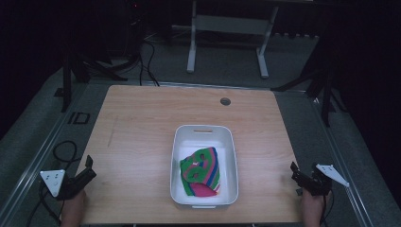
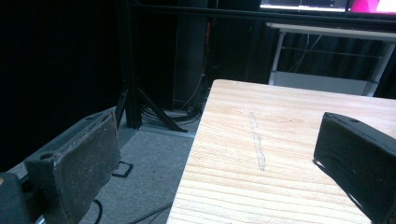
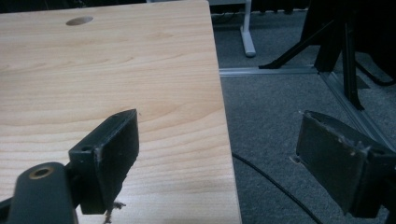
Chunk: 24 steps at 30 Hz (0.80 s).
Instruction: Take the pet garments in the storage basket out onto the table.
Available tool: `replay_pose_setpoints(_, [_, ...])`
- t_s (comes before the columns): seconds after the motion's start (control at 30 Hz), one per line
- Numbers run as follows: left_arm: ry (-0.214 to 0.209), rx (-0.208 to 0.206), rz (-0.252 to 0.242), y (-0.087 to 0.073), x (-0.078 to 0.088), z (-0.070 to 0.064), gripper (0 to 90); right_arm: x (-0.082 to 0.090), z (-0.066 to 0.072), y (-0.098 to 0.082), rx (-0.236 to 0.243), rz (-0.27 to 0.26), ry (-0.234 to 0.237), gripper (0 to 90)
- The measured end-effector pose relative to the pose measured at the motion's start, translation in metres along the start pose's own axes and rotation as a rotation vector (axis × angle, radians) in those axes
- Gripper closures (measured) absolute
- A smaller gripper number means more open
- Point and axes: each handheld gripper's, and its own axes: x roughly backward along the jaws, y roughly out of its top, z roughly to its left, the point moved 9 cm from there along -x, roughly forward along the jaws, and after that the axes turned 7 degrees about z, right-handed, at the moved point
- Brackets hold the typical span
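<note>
A rounded white plastic bin (image 1: 204,135) is seen at lower centre of the wood-grain counter (image 1: 142,123), with striped folded cloth (image 1: 202,171) inside; left gripper (image 1: 81,176) and right gripper (image 1: 302,176) are held with jaws apart, empty

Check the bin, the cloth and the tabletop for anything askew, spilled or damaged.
Nothing stands out. The striped cloth lies bunched inside the white bin, which sits square on the wooden table. A faint pale streak marks the tabletop near its left edge.
</note>
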Motion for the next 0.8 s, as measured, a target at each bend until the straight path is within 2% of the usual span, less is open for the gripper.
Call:
replay_pose_setpoints(0.23, [0.019,-0.014,-0.009,0.000,0.000,0.000,0.9,-0.001,0.004,-0.001,0.032,0.018,-0.001,13.1])
replay_pose_setpoints(0.43, [0.012,-0.026,-0.019,0.001,0.002,-0.002,0.9,-0.001,0.004,-0.002,0.037,0.024,-0.010,13.6])
replay_pose_setpoints(0.5, [0.008,-0.033,-0.024,0.001,0.002,-0.003,0.9,-0.002,0.006,-0.002,0.042,0.036,0.034,13.9])
replay_pose_setpoints(0.57, [0.008,-0.040,-0.024,0.001,0.001,-0.004,0.9,-0.004,0.008,-0.006,0.098,0.088,0.087,15.2])
replay_pose_setpoints(0.6, [0.000,-0.042,-0.024,0.001,0.001,-0.004,0.9,-0.004,0.007,-0.008,0.124,0.109,0.089,15.3])
replay_pose_setpoints(0.63, [-0.004,-0.042,-0.021,0.001,0.001,-0.005,0.9,-0.003,0.006,-0.009,0.127,0.104,0.093,15.2])
replay_pose_setpoints(0.67, [-0.009,-0.042,-0.023,0.001,0.001,-0.005,0.9,-0.002,0.005,-0.008,0.120,0.095,0.117,15.1])
replay_pose_setpoints(0.73, [-0.008,-0.040,-0.024,0.001,0.002,-0.005,0.9,-0.002,0.006,-0.009,0.113,0.112,0.186,14.8])
replay_pose_setpoints(0.8, [-0.014,-0.033,-0.023,0.001,0.002,-0.005,0.9,-0.003,0.010,-0.012,0.154,0.152,0.248,14.3])
